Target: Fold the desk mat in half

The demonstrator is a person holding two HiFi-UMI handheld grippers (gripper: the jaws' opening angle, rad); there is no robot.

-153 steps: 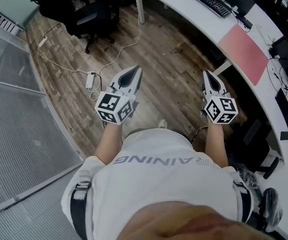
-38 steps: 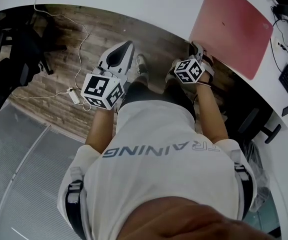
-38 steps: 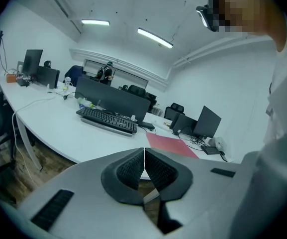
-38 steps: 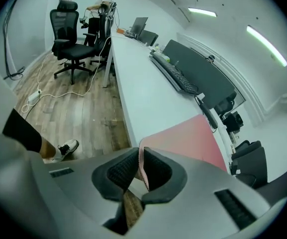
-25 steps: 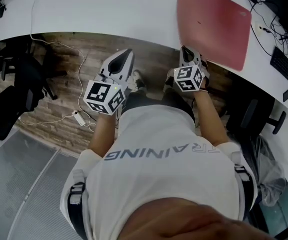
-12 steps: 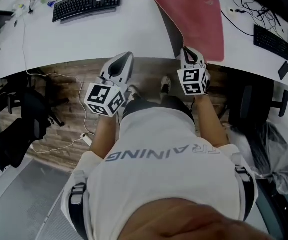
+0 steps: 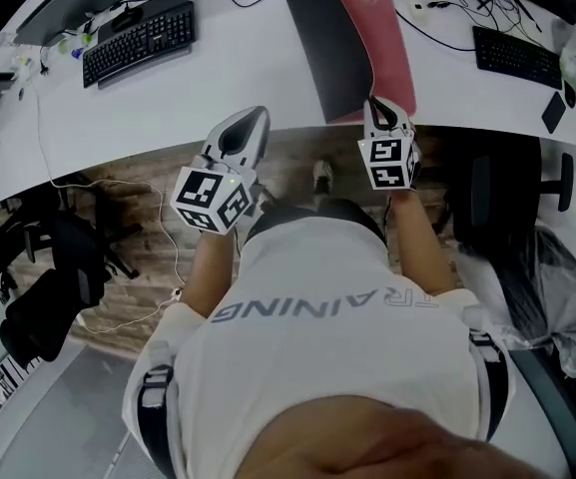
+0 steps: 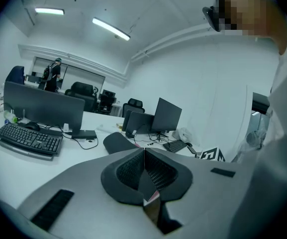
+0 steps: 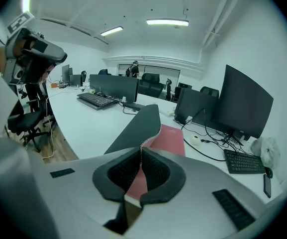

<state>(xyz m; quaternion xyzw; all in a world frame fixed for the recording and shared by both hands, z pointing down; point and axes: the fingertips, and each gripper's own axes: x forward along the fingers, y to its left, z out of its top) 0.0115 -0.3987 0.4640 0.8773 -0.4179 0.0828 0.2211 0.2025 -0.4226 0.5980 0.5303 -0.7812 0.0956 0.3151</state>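
The right claw (image 7: pixel 377 104) is clamped on the near edge of the desk mat (image 7: pixel 329 43); the right gripper view shows the thin edge pinched between its ribbed pads (image 9: pixel 155 171), with the jaws almost together; from that grip the near half of the desk mat stands raised off the white surface (image 7: pixel 238 63) and curls over, dark underside facing left and up; the red top face (image 7: pixel 389 38) of the far half lies flat on the surface beside and under the raised flap; in the right gripper view the dark flap (image 9: pixel 136 126) rises to the left and the red face (image 9: pixel 170 138) lies to the right of the jaws

The left claw (image 7: pixel 256 115) hangs over the near rim of the surface, well apart from the desk mat; its jaws are pressed together with nothing between them, as the left gripper view (image 8: pixel 144 151) shows

A keyboard (image 7: pixel 140 41) lies on the surface to the left of the desk mat; a second keyboard (image 7: pixel 518 56) lies to the right; below the rim are a wooden floor (image 7: pixel 148 223) and a dark chair (image 7: pixel 512 193)
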